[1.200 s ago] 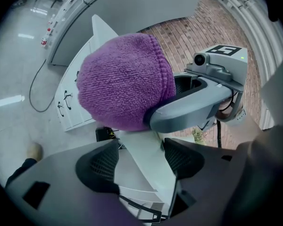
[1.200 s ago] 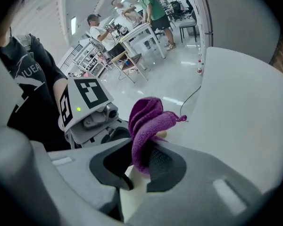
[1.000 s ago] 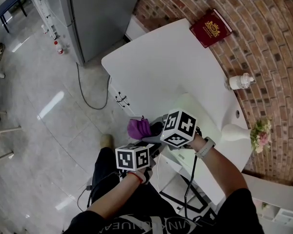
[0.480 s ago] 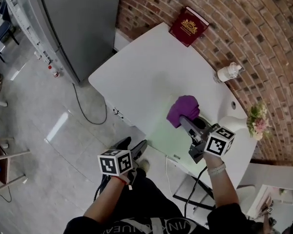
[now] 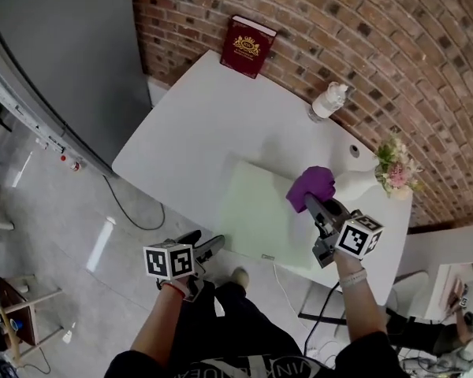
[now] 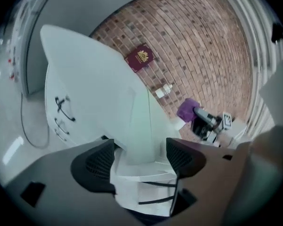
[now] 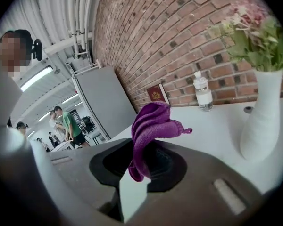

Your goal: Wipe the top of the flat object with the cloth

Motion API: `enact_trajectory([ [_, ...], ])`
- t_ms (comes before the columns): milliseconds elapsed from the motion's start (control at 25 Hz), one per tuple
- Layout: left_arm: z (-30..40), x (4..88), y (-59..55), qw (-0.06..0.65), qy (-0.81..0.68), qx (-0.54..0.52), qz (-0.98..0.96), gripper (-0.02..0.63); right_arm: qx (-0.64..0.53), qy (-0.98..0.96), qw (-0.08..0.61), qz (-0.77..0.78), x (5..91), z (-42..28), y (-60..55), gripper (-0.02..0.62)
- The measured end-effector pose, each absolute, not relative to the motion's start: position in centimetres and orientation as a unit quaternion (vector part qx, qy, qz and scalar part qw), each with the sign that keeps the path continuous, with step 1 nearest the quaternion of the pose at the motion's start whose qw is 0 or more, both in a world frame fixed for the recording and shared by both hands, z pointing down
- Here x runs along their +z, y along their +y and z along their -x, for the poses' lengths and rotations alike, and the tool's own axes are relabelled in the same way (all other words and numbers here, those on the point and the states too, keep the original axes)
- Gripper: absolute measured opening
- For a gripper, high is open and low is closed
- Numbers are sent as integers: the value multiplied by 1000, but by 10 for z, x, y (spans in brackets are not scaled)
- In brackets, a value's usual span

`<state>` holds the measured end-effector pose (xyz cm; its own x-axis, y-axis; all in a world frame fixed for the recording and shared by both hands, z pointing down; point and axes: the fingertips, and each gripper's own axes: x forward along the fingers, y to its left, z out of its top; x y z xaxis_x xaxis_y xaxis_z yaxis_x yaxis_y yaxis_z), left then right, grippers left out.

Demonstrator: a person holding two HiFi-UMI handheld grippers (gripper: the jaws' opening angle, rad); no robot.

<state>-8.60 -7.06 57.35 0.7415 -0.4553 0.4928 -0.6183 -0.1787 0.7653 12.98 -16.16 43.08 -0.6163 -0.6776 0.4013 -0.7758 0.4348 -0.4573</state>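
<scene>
The pale green flat rectangular board (image 5: 260, 211) lies on the white desk (image 5: 189, 124), close to the desk's near edge, and its top is bare except at the far right corner. Over that corner is the purple cloth (image 5: 311, 183), bunched in a soft lump. The right hand-held gripper (image 5: 310, 201) pinches this cloth: in the right gripper view its two jaws are pressed on the lower fold, and the rest of the cloth stands up out of them. I cannot tell if the cloth touches the board. Just beyond the same corner of the board stands a white vase (image 5: 370, 187) with pink flowers (image 5: 394, 168). Farther behind the board, a clear pump bottle (image 5: 329, 101) stands near the brick wall (image 5: 394, 53), and a dark red book (image 5: 247, 47) leans on this wall, well apart from the board. The left hand-held gripper (image 5: 203, 241) is off the desk, just before the near left corner of the board, above the floor (image 5: 79, 235). Its jaws have just been opening and are now spread wide, with nothing held between them. A black cable (image 5: 130, 203) lies on the floor to the left of the board.
</scene>
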Motion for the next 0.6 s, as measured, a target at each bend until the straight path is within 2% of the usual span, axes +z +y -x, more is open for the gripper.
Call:
enact_trajectory([
  [160,91,538,-95,322,-400,200,-835,319,286,-857,105,-416,432,-114,-202,80],
  [360,50,509,-128,212,-320,253,-888,316,277,-866,149,-389,451,-83,-259,80],
  [400,45,507,-135,193,-312,263,-892,296,277,-866,163,-383,457,-75,-268,80],
  [440,42,506,-142,176,-310,270,-894,227,277,-866,179,-376,463,-68,-277,80],
  [480,40,507,-147,167,-309,274,-895,128,278,-865,194,-370,470,-62,-284,80],
  [520,37,508,-152,165,-307,274,-897,77,280,-864,208,-364,478,-57,-291,80],
  [600,32,513,-160,168,-300,275,-898,52,289,-864,230,-343,491,-43,-300,80],
])
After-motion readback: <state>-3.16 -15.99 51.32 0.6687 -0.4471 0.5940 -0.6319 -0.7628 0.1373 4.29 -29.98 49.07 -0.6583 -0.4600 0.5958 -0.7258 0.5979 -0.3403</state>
